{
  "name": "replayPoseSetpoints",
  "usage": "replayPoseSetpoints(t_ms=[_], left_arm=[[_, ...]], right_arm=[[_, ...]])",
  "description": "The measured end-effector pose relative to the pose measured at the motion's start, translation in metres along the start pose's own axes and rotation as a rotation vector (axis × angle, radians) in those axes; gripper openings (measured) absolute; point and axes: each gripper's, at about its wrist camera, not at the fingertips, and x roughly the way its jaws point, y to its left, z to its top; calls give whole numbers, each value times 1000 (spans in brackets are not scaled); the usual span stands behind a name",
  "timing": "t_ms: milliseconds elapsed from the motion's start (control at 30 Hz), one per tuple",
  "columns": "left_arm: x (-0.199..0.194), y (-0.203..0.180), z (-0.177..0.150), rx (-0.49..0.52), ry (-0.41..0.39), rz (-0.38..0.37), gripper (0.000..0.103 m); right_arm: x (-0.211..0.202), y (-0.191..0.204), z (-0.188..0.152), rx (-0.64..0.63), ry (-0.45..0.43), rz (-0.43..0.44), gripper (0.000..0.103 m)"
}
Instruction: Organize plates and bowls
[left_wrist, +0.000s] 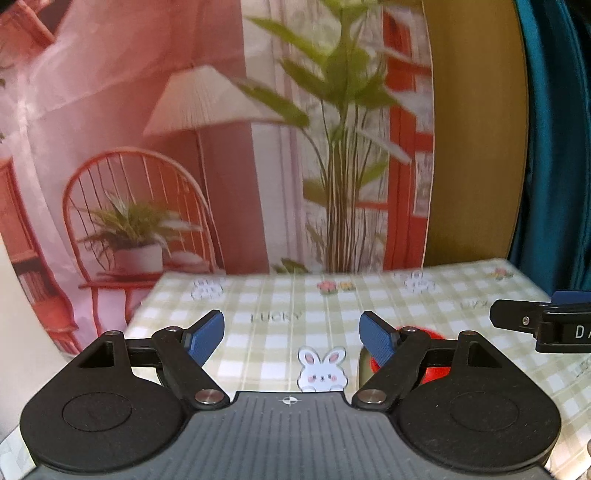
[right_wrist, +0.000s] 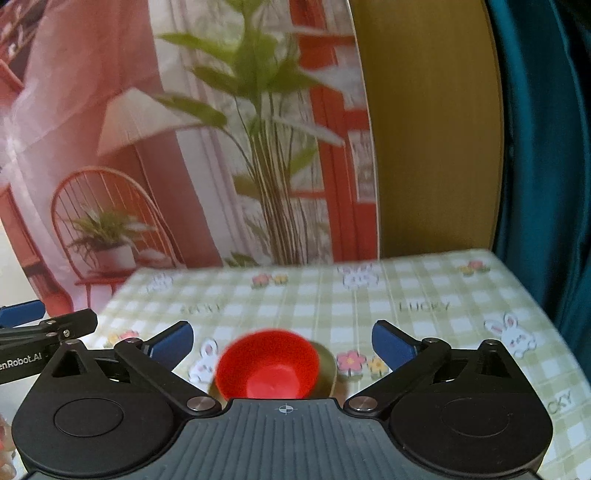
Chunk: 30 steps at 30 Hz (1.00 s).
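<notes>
While the red bowl (right_wrist: 267, 363) sits nested in a gold plate (right_wrist: 327, 360) on the checked worktop (right_wrist: 424, 288), the right gripper (right_wrist: 282, 341) hovers just behind it, jaws wide and empty; the left gripper (left_wrist: 291, 326) likewise. Stacked already, or awaiting pickup: undecidable.

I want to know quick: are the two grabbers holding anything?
Left gripper: open, holding nothing.
Right gripper: open, holding nothing; red bowl sits on the table.

left gripper (left_wrist: 291, 334) and right gripper (right_wrist: 282, 341) are hovering side by side, jaws spread wide, gripping nothing.
</notes>
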Motion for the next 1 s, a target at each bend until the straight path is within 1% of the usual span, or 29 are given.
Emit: replayPoseSetpoints(t_ms=[200, 367, 433, 533, 600, 733, 1000], left_arm=[[-31, 8, 23, -13, -73, 4, 82], [-60, 13, 44, -18, -145, 19, 82], [-71, 15, 51, -27, -170, 21, 83], [-84, 15, 61, -36, -199, 43, 86], [-89, 16, 66, -42, -211, 52, 88], [-99, 17, 73, -61, -226, 38, 88], [-108, 13, 75, -64, -246, 24, 88]], right_arm=[[-32, 13, 28, -24, -78, 5, 103], [-56, 20, 49, -29, -122, -15, 103], [-67, 24, 56, -48, -146, -25, 103], [-82, 28, 65, -70, -179, -42, 103], [-91, 29, 70, -69, -197, -41, 103], [-104, 30, 76, -65, -216, -29, 103], [-114, 31, 80, -60, -234, -13, 103]])
